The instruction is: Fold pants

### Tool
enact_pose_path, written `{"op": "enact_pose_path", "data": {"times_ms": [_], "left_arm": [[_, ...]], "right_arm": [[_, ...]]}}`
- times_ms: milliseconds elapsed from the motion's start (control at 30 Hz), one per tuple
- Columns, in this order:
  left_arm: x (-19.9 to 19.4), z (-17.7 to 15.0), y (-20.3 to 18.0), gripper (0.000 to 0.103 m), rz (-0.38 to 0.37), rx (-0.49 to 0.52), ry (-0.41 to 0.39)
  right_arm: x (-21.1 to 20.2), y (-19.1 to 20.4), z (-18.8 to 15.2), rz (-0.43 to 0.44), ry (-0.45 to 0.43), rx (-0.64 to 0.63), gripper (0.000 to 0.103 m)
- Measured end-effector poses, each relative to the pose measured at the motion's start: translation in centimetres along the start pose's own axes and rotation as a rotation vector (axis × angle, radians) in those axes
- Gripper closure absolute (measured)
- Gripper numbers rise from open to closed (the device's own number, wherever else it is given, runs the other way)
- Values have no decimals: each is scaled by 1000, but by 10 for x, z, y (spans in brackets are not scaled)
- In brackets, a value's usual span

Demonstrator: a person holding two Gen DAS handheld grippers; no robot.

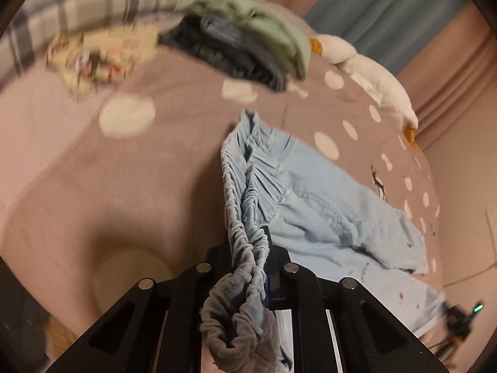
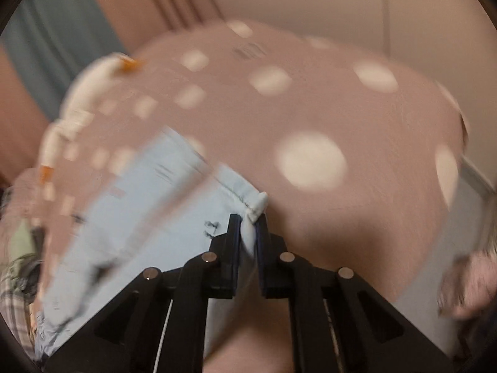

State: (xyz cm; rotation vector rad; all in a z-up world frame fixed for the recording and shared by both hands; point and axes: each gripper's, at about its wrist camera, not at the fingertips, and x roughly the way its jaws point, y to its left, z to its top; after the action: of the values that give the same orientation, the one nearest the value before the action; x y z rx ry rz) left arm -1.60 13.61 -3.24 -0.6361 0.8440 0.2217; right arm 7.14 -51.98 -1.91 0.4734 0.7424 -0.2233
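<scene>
Light blue pants (image 1: 326, 211) hang above a pink bedspread with white dots (image 1: 124, 155). My left gripper (image 1: 248, 239) is shut on the gathered elastic waistband (image 1: 245, 205), which bunches between and below its fingers. My right gripper (image 2: 247, 220) is shut on a hem corner of the pants (image 2: 149, 205) at the other end; the cloth stretches away to the left in the blurred right wrist view. The bedspread (image 2: 310, 99) lies under both.
A stack of folded clothes, green on dark blue (image 1: 248, 43), lies at the far side of the bed. A plaid cloth (image 1: 77, 6) and a printed cloth (image 1: 96, 59) are at the back left. A white plush goose (image 1: 372, 74) lies along the right edge, also in the right wrist view (image 2: 77, 105).
</scene>
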Motion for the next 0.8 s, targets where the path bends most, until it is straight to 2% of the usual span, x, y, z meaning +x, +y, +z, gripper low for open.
{"op": "enact_pose_path", "data": {"times_ms": [100,167,233,300,333,433,567,633,667,700,733,767,800], "left_arm": [[-2,0,12,89,55,-9,5],[10,-8,27,89,117,-16,48],[28,-22,42,87,152,-25,112],[36,-29,49,85,146,-30,116],[35,-29,49,85,142,-25,112],[37,-26,48,83,157,-30,124],[36,-28,45,82,167,-31,113],[29,-29,43,72,190,-45,122],[25,-29,41,57,205,-50,127],[17,-29,38,41,213,-55,119],[6,-27,36,35,203,-58,86],[-3,-25,34,26,190,-60,58],[-13,-23,31,20,177,-64,32]], "right_arm": [[-14,5,-4,-6,-22,-5,97],[-4,-1,-22,-42,20,-12,97],[17,-14,-43,-120,98,-12,97],[35,-30,-60,-175,163,10,96],[39,-37,-62,-172,170,30,96],[40,-42,-62,-158,160,70,96],[44,-31,-60,-202,157,23,96],[41,-26,-60,-239,149,1,87],[36,-25,-60,-253,144,0,68],[29,-23,-58,-256,130,1,61],[19,-19,-56,-239,102,-3,39],[12,-17,-55,-226,81,-10,35],[5,-7,-50,-206,60,-27,35]]}}
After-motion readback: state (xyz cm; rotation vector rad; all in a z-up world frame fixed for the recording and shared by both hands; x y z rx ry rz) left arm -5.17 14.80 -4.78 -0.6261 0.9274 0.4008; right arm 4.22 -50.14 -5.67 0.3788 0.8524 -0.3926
